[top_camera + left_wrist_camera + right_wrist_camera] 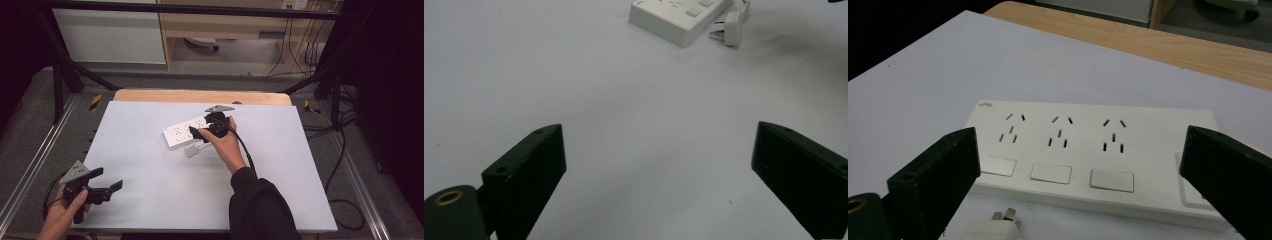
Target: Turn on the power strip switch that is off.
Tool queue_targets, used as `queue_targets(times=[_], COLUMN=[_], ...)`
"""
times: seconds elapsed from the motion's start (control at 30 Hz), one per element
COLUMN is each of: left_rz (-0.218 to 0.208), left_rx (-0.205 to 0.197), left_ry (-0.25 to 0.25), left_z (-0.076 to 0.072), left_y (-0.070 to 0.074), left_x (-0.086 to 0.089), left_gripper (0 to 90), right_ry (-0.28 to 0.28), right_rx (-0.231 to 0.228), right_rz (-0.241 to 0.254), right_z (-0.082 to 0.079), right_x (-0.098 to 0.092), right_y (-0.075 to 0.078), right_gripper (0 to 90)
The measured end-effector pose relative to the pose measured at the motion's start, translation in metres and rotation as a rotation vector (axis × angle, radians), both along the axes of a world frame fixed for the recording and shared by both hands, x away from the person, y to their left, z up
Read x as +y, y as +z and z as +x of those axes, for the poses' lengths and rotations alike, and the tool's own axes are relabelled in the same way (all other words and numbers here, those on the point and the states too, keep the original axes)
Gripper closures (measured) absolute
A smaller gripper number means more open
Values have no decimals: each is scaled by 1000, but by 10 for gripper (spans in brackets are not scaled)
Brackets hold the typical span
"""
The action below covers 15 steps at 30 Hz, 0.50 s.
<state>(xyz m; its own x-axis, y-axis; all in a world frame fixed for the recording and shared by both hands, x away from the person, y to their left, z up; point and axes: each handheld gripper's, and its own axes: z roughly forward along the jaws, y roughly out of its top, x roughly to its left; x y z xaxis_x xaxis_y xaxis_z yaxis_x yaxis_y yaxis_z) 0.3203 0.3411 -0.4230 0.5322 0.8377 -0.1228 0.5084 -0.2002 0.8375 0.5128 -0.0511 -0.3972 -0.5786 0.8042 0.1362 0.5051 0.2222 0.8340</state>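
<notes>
A white power strip [186, 131] with several sockets and switches lies near the middle of the white table. A small white plug [192, 149] lies loose on the table just in front of it. My right gripper [200, 132] hovers over the strip's near side, open. In the right gripper view its jaws [1078, 175] stand wide apart with the power strip [1093, 155] beyond them and the plug [990, 227] low by the left jaw, untouched. My left gripper [107, 179] rests open at the table's near left corner. The left gripper view [659, 170] has bare table between the jaws, with the strip [679, 17] and plug [730, 27] far off.
The white tabletop [150, 210] ends in a wooden strip [200, 96] at the far side. Metal rails [30, 170] and black frame posts [57, 85] flank the table. Black cables [345, 150] trail on the floor to the right.
</notes>
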Motion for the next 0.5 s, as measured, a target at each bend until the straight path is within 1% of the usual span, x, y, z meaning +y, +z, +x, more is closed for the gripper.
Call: queue_targets(times=[0.33, 0.5], left_rz=[1, -1], left_rx=[1, 1], left_ry=[1, 2], left_z=[0, 0], left_y=[0, 0], left_x=[0, 0], left_gripper=[74, 74], right_ry=[5, -1], right_rx=[-25, -47], right_rz=[8, 5], right_z=[-6, -11], right_x=[-8, -17], right_y=[13, 22], right_gripper=[47, 49])
